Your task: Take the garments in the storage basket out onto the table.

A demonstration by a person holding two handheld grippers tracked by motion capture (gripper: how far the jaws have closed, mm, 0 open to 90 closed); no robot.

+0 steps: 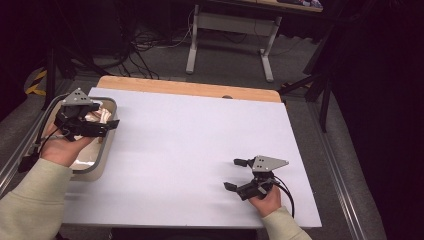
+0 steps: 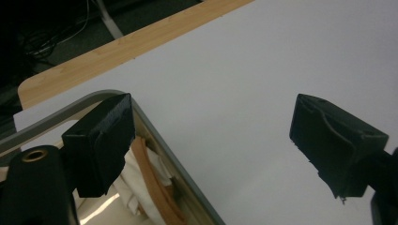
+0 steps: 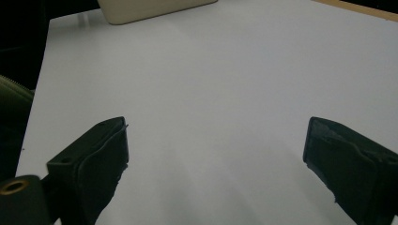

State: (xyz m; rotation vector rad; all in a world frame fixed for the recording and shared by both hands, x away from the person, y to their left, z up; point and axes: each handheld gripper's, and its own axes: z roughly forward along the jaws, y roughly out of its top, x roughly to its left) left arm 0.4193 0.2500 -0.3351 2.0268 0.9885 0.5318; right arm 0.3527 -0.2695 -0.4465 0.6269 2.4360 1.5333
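From my remote seat I count two grippers over one white desk, and one tray on it.

The left gripper (image 1: 111, 123) hangs over the tray (image 1: 106, 150), which sits at the desk's (image 1: 190, 145) left edge, nearer the far corner than the near one. Its jaws stand wide apart and grip nothing. In the left gripper view one jaw is above the tray's inner side and the other above bare desk, with the tray's grey rim running between them. No earlier picture is at hand to compare.

Inside the tray I make out a crumpled pale cloth (image 2: 136, 180) with a brown strap (image 2: 152, 180) lying across it. I count one of each, though much of the tray's contents is hidden by the gripper and the hand behind it.

The right gripper (image 1: 235, 174) rests low near the desk's near right corner, well apart from the tray. Its jaws are also spread wide, with only bare desk between them.

A strip of wood (image 1: 190, 89) shows along the desk's far edge. I can read no brand, label or writing on the tray, the cloth or either gripper.
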